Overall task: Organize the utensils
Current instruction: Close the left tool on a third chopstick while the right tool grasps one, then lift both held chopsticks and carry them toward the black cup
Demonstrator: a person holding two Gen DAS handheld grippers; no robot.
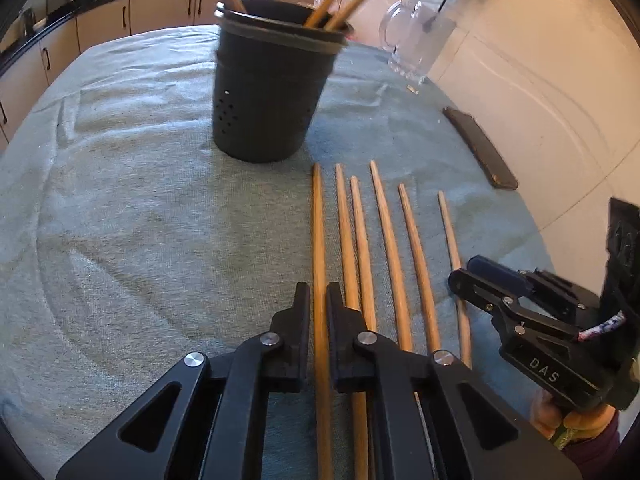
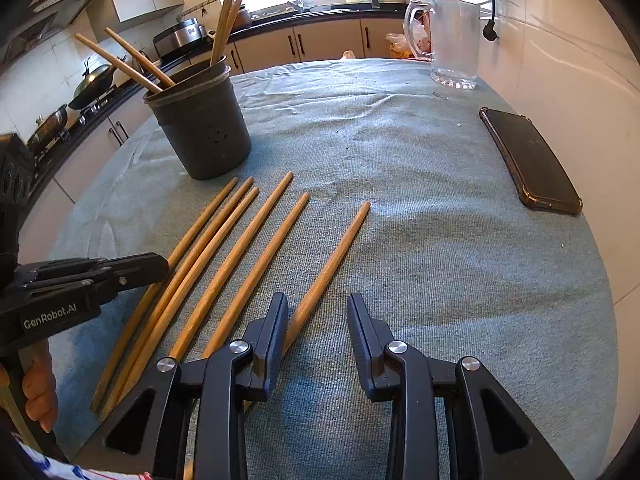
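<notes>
Several wooden chopsticks lie side by side on the grey-green cloth (image 2: pixel 440 272). My left gripper (image 1: pixel 319 288) is shut on the leftmost chopstick (image 1: pixel 318 220), which still rests on the cloth. The same gripper (image 2: pixel 154 266) shows from the side in the right wrist view. My right gripper (image 2: pixel 318 298) is open, low over the rightmost chopstick (image 2: pixel 340 240). That stick runs between its fingers, close beside the left one. A dark perforated holder (image 1: pixel 268 92) (image 2: pixel 204 132) stands upright just beyond the row, with several chopsticks leaning in it.
A black phone (image 2: pixel 528 156) lies on the cloth at the right, near the white wall. A clear glass mug (image 2: pixel 452 40) stands at the far right corner. Kitchen cabinets and a stove with pans run behind the table.
</notes>
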